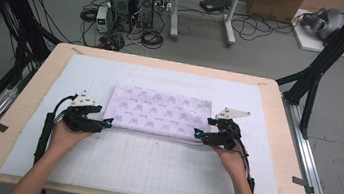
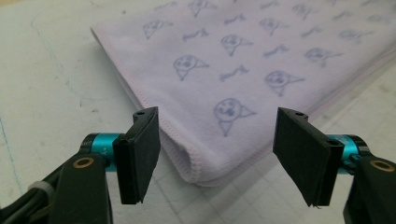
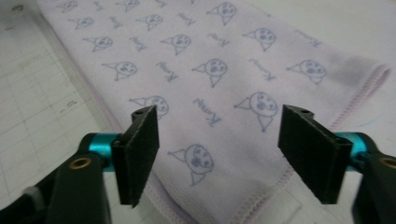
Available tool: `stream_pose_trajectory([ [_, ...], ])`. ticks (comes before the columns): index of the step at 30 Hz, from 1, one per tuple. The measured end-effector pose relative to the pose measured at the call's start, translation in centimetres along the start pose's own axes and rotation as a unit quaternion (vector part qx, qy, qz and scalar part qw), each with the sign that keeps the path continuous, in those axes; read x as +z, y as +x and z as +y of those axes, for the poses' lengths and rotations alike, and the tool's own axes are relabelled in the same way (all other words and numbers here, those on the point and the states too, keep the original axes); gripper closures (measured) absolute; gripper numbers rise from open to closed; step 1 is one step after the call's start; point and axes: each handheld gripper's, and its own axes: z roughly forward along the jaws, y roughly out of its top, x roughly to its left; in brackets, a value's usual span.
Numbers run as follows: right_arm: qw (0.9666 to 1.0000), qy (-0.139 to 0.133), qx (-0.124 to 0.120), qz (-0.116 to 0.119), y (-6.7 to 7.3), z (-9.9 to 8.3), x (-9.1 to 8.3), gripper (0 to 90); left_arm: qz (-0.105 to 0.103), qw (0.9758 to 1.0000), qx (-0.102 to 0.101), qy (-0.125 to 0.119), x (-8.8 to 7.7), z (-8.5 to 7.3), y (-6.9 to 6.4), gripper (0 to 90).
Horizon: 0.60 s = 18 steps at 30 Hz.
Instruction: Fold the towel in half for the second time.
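White gridded mat [image 1: 149, 175] carries the folded towel [image 1: 160, 113]; my left gripper [image 1: 106, 124] and right gripper [image 1: 197, 133], jaws wide and empty, flank its near corners for another fold.

Wooden worktop [image 1: 27, 108] carrying a white gridded mat [image 1: 150, 170]; a folded lilac printed cloth [image 1: 158, 111] lies on the mat.

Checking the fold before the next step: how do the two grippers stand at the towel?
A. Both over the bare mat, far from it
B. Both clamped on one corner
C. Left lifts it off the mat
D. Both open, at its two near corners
D: the left gripper and the right gripper each show spread jaws at a near corner of the folded towel, which lies flat.
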Motion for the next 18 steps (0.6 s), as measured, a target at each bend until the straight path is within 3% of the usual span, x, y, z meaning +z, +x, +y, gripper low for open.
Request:
stream_pose_trajectory([
  [5,1.0000,0.000,-0.001,0.003,0.9,0.2,-1.2,15.8,-0.001,1.0000,0.008,-0.001,-1.4,-0.5,-0.7,28.8],
  [11,0.9999,-0.007,-0.004,0.006,1.4,-0.8,-2.6,14.0,-0.002,1.0000,0.008,0.001,-2.6,-1.1,-0.9,27.1],
  [18,0.9996,-0.026,0.005,0.012,1.6,-1.9,-4.2,12.6,-0.001,0.9998,0.012,-0.017,-3.7,-1.7,-1.8,26.6],
])
